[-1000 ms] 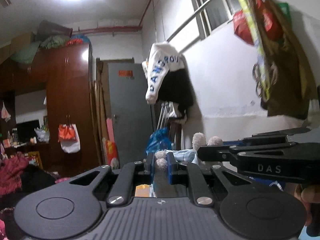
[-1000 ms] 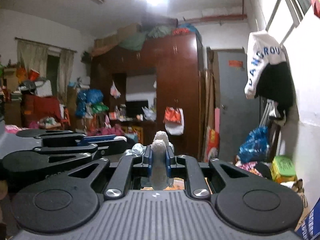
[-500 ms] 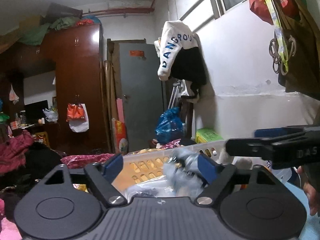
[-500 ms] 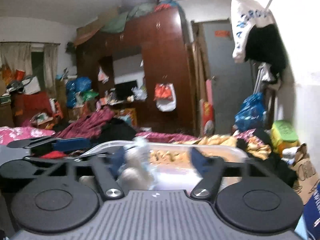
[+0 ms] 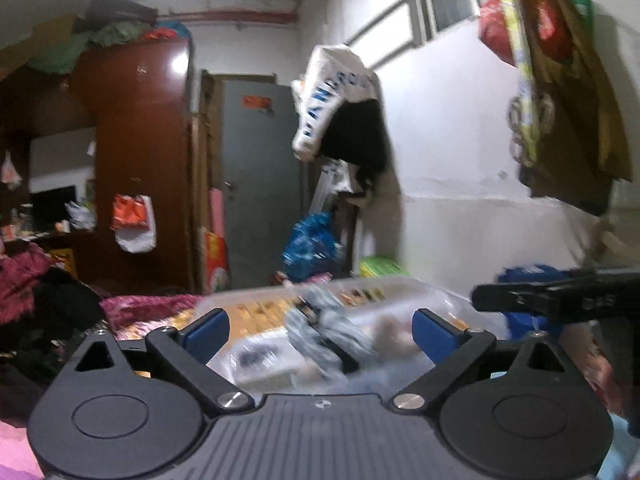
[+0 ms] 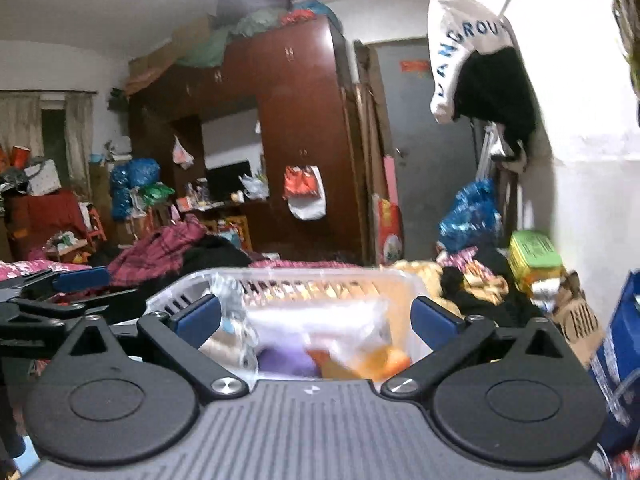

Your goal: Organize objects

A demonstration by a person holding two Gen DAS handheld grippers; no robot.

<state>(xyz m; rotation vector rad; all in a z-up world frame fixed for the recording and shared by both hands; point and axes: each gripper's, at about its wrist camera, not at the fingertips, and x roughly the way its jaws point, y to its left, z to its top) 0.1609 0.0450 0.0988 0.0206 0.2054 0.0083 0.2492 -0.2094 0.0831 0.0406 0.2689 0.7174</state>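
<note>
The pale slotted plastic basket [image 6: 320, 286] sat just ahead of both tools, and the grey striped soft toy [image 5: 324, 328] lay blurred inside it among bagged items, where a second ago both tools had been raised and clamped on its pale fuzzy parts. The left hand-held gripper [image 5: 320, 330] had spread wide and held nothing, and the right hand-held gripper [image 6: 316, 316] had likewise let go. I judged this item stowed, freeing both tools for another.

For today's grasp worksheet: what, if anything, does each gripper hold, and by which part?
Nothing. The left gripper and right gripper are both open, above the translucent plastic basket.
</note>
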